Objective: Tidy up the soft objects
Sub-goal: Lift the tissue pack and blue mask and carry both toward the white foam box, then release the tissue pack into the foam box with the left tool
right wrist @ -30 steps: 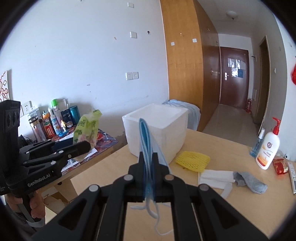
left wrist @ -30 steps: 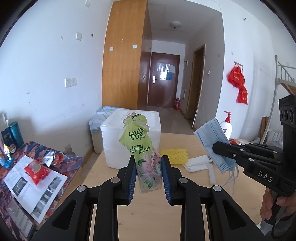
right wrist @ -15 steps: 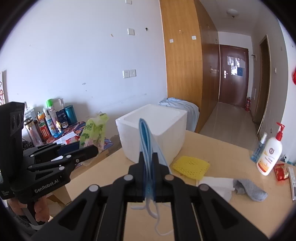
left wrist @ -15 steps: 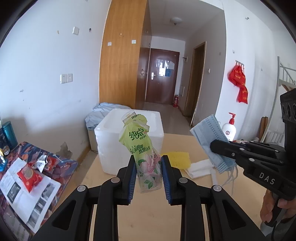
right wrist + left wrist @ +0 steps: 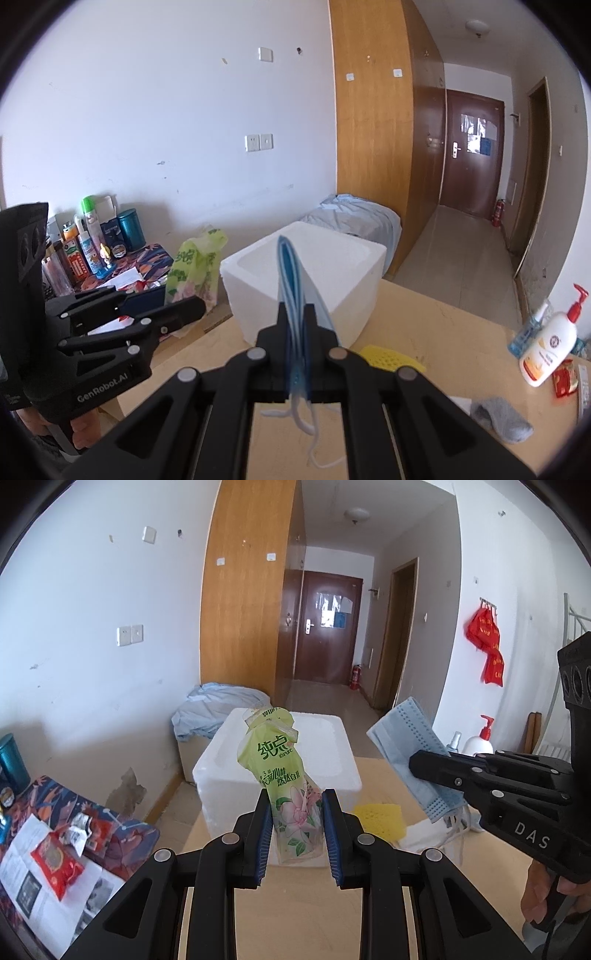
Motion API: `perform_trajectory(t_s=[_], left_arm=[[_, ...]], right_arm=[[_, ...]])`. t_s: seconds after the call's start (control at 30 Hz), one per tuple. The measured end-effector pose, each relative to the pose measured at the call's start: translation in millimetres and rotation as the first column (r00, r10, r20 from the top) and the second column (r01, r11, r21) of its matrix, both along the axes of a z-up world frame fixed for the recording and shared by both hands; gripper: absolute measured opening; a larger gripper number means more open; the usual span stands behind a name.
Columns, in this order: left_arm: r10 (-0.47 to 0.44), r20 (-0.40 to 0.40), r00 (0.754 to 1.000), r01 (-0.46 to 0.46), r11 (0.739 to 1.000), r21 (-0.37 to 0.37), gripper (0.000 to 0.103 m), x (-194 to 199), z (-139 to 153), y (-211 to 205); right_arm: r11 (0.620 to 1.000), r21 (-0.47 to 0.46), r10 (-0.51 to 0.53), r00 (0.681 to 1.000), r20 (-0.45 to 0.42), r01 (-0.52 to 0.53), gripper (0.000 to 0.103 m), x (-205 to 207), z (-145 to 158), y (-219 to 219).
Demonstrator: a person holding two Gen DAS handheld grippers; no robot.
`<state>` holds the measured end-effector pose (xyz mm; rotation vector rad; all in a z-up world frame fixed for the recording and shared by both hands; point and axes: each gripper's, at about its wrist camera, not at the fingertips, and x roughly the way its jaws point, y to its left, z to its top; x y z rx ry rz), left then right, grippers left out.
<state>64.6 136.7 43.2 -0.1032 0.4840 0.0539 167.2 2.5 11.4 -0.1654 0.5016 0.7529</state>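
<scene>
While the left gripper (image 5: 297,827) pinches a green tissue pack (image 5: 286,782) upright between its blue pads, the pack stands in front of the white foam box (image 5: 280,760), held above the wooden table (image 5: 306,915). Just right of the box, the right gripper (image 5: 297,325) is clamped tight on a folded blue face mask (image 5: 291,291), its white ear loops dangling below the fingers. Right of the box on the table lie a yellow foam net (image 5: 391,356), a white cloth (image 5: 421,834), a grey sock (image 5: 502,417) and a lotion pump bottle (image 5: 550,343).
</scene>
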Motion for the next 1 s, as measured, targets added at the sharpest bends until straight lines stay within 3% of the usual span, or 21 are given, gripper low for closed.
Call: perform_trajectory(t_s=[0.57,1.0], left_arm=[[-0.005,-0.036,0.999,0.006,1.000,0.015,0.028,83,11,21],[0.004,-0.062,0.998,-0.003,1.000,0.011,0.027,124,3,39]], right_arm=[[0.999,0.025,0.023,1.000,-0.011,-0.022,0.008,73,12,34],[0.999,0.040,0.033,0.999,-0.035,-0.031,0.008,108,6,59]])
